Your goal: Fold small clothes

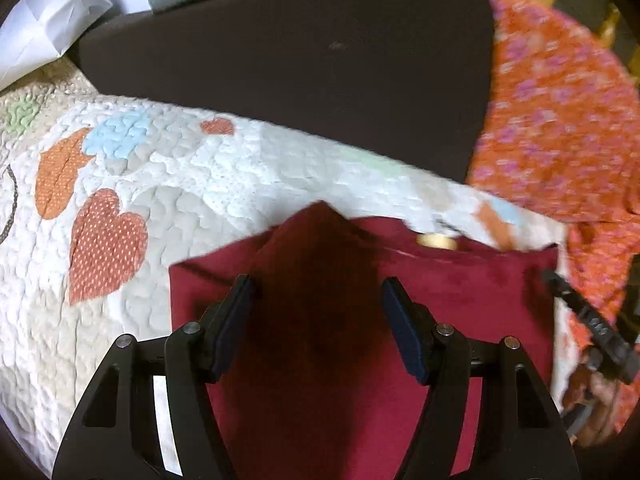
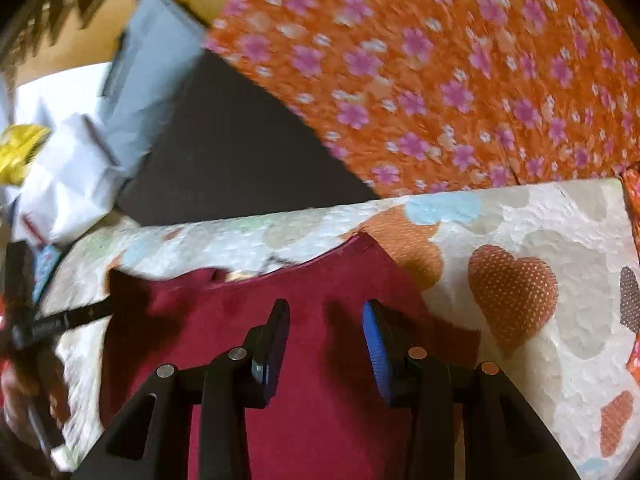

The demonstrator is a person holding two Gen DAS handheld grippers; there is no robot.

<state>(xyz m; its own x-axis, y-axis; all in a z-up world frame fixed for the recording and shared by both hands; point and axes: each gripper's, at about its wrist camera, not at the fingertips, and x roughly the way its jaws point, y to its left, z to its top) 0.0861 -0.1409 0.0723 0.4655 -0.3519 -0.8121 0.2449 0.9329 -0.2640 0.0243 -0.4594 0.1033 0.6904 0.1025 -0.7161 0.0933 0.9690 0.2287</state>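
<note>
A dark red, soft-napped small garment (image 1: 340,320) lies spread flat on the white quilted bedspread with orange heart patches (image 1: 120,208), laid out so its edges can be reached for folding. The left gripper (image 1: 316,296) and right gripper (image 2: 326,320) hover just above it, fingers parted and holding nothing, apparently poised to pinch the cloth.

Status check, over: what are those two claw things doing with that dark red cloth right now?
Left gripper open, right gripper open, both above the maroon garment. Garment flat on heart quilt. Orange floral fabric beyond, not in the way.
</note>
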